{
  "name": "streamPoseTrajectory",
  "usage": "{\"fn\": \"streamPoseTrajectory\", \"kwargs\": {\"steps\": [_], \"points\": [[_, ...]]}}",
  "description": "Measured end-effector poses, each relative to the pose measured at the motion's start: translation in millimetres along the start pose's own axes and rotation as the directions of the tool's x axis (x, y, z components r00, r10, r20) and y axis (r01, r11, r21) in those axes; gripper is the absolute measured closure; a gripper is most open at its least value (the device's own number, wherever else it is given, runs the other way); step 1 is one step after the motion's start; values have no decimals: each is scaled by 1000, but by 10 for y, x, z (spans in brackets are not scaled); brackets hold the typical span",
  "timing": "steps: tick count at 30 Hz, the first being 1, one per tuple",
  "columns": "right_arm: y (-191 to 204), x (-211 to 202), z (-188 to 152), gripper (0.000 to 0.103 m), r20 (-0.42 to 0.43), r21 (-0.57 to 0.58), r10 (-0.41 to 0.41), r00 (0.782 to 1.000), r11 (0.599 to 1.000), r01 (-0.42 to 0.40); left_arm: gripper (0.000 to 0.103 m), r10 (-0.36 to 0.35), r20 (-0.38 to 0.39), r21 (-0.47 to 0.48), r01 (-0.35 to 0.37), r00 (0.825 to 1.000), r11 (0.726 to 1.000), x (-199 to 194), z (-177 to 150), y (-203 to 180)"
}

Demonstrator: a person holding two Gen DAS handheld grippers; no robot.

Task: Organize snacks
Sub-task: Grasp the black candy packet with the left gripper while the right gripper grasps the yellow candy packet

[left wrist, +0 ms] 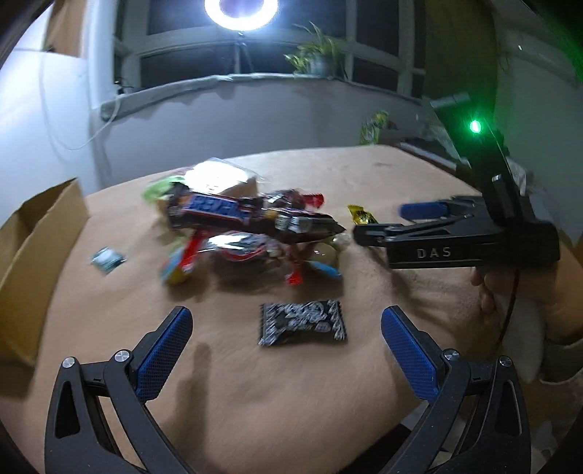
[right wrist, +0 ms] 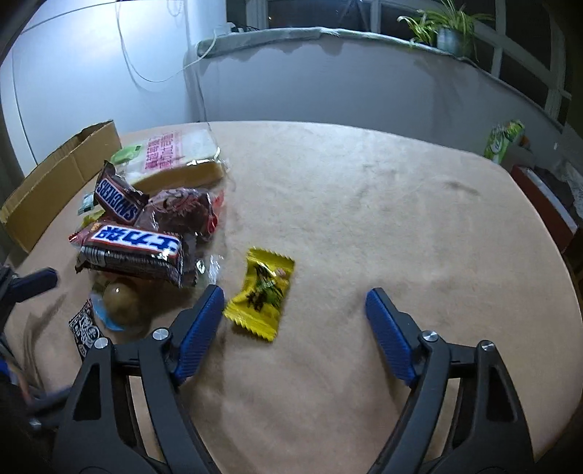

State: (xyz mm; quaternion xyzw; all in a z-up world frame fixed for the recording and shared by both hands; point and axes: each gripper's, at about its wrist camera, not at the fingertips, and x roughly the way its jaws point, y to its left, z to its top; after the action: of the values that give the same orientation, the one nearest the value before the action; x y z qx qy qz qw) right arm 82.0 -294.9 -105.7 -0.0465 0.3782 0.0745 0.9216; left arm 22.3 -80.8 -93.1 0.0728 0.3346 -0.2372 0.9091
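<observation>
A heap of snacks lies mid-table, topped by Snickers bars and a wrapped sponge cake. Apart from it, a black-and-white sachet lies just ahead of my left gripper, which is open and empty above the table. A yellow candy packet lies beside the left finger of my right gripper, untouched; those jaws stand open with nothing between them. In the left wrist view the right gripper reaches in from the right, near the yellow packet.
An open cardboard box stands at the table's left edge, also seen as the box. A small teal packet lies near it. Past the far right edge are a green carton and a red box. A potted plant sits on the windowsill.
</observation>
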Motion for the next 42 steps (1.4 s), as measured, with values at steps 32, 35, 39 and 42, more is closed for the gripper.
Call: {"fn": "streamPoseTrajectory", "kwargs": {"steps": [32,35,39,42], "points": [[-77,-361,-74,78,144,77,111,983,989,-123,93,-91,64,-133,99,994,986,-109,-42,377],[-68,-368,-72,78,145,80,107,984,990,-120,93,-98,79,-145,108,992,983,-134,-41,426],[-38,-387,-52,78,148,76,103,984,990,-115,94,-99,98,-158,114,990,981,-183,-36,501],[-15,-409,-2,78,154,72,97,983,991,-110,94,-95,110,-165,112,989,980,-224,-26,564]]}}
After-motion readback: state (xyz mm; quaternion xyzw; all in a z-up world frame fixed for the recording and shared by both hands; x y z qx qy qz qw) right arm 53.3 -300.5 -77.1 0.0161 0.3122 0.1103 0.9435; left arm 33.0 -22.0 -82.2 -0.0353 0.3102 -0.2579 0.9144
